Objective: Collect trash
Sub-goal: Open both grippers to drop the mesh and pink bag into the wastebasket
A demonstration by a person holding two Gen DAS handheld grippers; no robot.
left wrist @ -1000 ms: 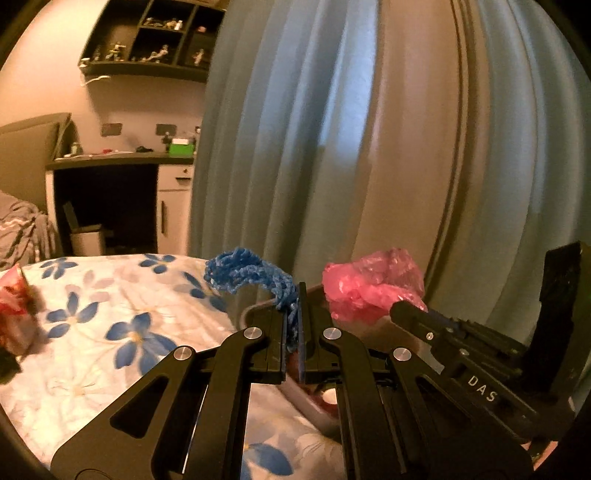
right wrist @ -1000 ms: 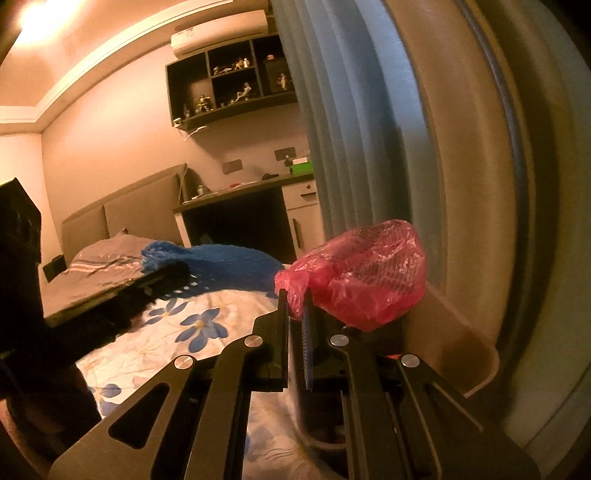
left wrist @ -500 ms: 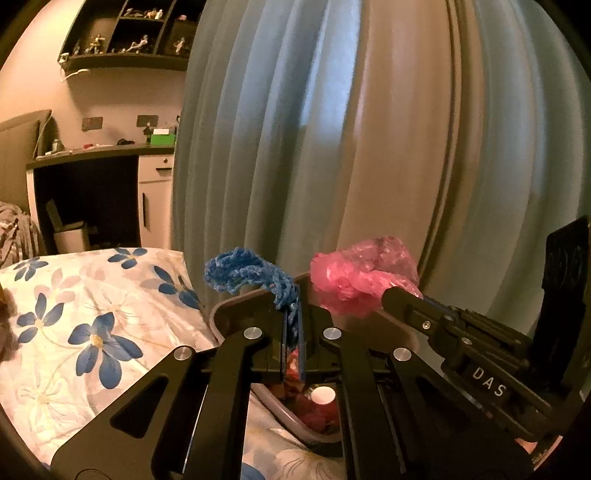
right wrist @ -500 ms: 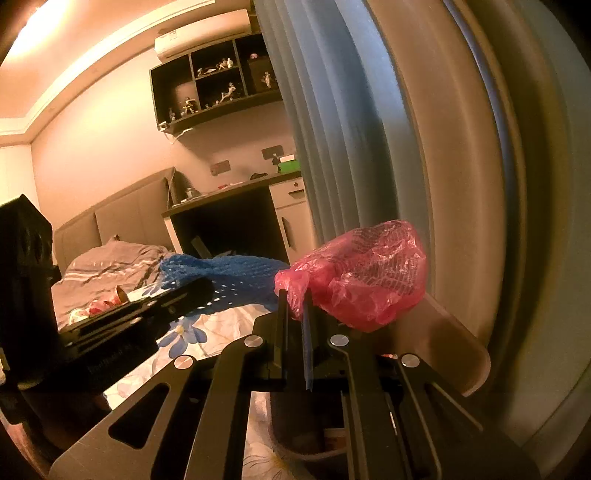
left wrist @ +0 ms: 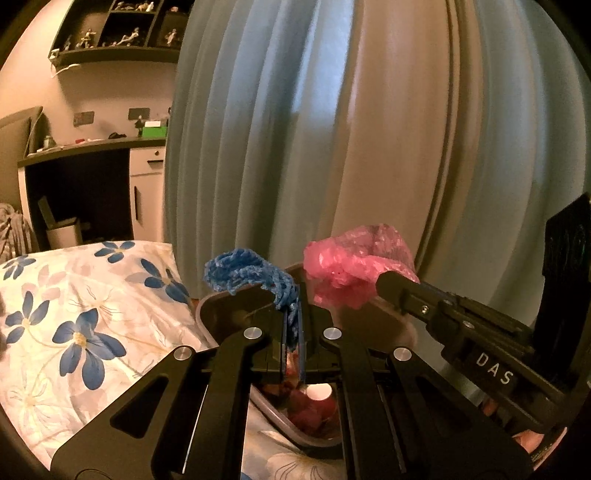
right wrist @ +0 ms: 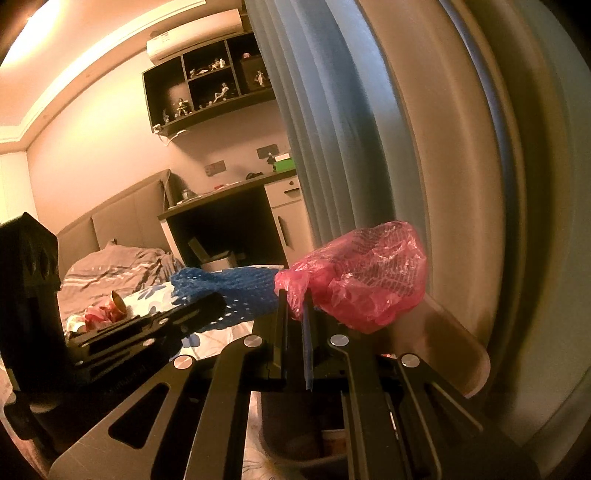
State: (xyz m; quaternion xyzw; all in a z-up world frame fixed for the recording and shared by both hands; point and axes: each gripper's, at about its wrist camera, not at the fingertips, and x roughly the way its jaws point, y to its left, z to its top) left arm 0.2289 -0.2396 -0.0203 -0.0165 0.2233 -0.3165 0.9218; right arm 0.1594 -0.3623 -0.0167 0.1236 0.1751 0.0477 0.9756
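the left gripper (left wrist: 292, 332) clamps blue netting (left wrist: 247, 273) and the right gripper (right wrist: 295, 325) clamps a pink bag (right wrist: 362, 273), both above the bin (left wrist: 221, 314) beside the curtain (left wrist: 332, 129).

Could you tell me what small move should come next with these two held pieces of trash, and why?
Probably open both: the left gripper pinches blue netting and the right gripper a pink plastic bag, both above the bin already holding trash.

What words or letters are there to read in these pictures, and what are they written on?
"DAS": white letters on the black body of the right gripper, seen from the left wrist view.
Faint raised lettering on the left gripper, in the right wrist view: too dark to read.
Marking on the air conditioner: too small to read.
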